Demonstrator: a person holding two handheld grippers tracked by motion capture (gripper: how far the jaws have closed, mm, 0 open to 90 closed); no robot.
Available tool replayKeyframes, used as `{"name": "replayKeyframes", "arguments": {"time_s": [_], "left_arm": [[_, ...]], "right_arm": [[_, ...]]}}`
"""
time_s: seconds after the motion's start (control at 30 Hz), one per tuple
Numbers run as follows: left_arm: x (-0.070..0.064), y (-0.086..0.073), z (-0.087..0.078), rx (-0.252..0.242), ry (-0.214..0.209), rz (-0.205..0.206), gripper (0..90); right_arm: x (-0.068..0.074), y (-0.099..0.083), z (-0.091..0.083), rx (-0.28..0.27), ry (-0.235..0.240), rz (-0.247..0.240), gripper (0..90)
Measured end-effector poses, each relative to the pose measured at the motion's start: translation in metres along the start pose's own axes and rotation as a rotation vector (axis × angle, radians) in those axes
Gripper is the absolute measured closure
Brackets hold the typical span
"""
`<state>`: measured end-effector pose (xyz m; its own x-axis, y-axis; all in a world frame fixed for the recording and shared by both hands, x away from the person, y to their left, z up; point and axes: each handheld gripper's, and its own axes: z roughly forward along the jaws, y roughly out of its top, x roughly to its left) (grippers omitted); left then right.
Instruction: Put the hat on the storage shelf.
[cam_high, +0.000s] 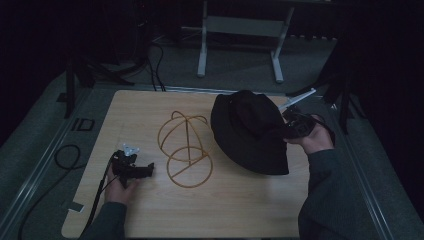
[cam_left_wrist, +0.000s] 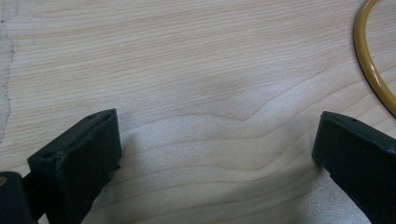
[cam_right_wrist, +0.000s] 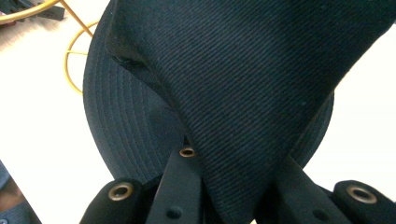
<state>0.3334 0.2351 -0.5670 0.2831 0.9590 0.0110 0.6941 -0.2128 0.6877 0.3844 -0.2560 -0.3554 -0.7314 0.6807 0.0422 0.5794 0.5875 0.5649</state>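
Observation:
A black bucket hat (cam_high: 248, 131) is lifted and tilted over the right half of the wooden table (cam_high: 240, 205). My right gripper (cam_high: 289, 128) is shut on its crown fabric from the right. In the right gripper view the hat (cam_right_wrist: 243, 70) folds between the pinched jaws of that gripper (cam_right_wrist: 233, 186). A yellow wire hat stand (cam_high: 185, 150) sits mid-table, left of the hat and apart from it; its wires (cam_right_wrist: 70, 65) show behind the brim. My left gripper (cam_high: 149, 170) rests low beside the stand's base ring (cam_left_wrist: 369, 65). That gripper (cam_left_wrist: 217, 158) is open, with bare wood between its jaws.
A black cable (cam_high: 65, 155) loops on the floor left of the table. A white metal frame (cam_high: 240, 30) stands beyond the far edge, with dark stands (cam_high: 75, 75) at both back corners. The front of the table is bare wood.

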Motion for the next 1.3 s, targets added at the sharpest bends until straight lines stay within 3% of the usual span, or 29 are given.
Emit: {"name": "replayKeyframes", "arguments": {"time_s": [1.3], "left_arm": [[0.000,0.000,0.000,-0.002,0.000,-0.003,1.5]], "right_arm": [[0.002,0.007,-0.034,-0.045,0.006,-0.027,85.9]]}}
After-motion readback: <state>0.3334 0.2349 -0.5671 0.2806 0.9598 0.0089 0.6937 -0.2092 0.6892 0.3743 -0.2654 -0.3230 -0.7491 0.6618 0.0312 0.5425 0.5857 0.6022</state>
